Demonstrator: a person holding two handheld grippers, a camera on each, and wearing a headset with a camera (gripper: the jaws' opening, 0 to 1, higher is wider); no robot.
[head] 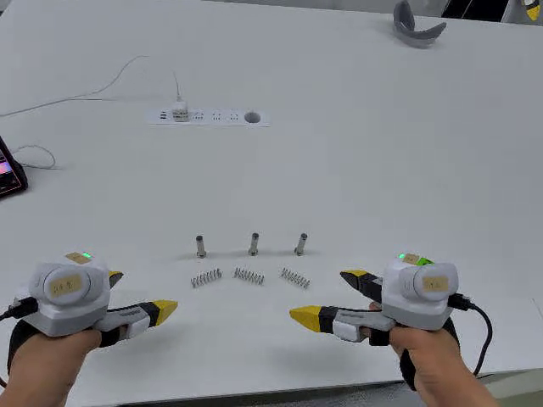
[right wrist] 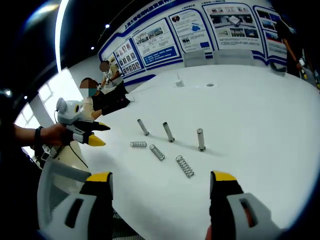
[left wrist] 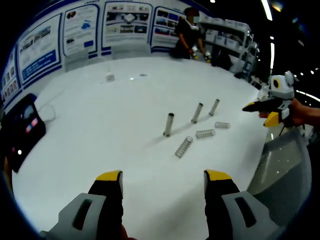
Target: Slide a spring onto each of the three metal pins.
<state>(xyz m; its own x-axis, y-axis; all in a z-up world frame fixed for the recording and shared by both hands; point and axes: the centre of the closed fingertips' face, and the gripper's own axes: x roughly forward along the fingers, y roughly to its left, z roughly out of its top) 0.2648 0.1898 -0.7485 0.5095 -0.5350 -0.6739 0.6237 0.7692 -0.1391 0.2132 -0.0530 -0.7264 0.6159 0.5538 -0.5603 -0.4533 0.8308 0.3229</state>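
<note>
Three short metal pins stand upright in a row on the white table: left pin, middle pin, right pin. A loose spring lies in front of each: left spring, middle spring, right spring. My left gripper is held near the front edge, left of the springs, open with nothing between its yellow-tipped fingers. My right gripper hovers right of the springs, also open and empty. The pins and springs lie ahead of the left gripper; the right gripper faces springs.
A white power strip with a plug and cable lies farther back. A dark device sits at the left edge, a grey curved object at the far right. People stand beyond the table.
</note>
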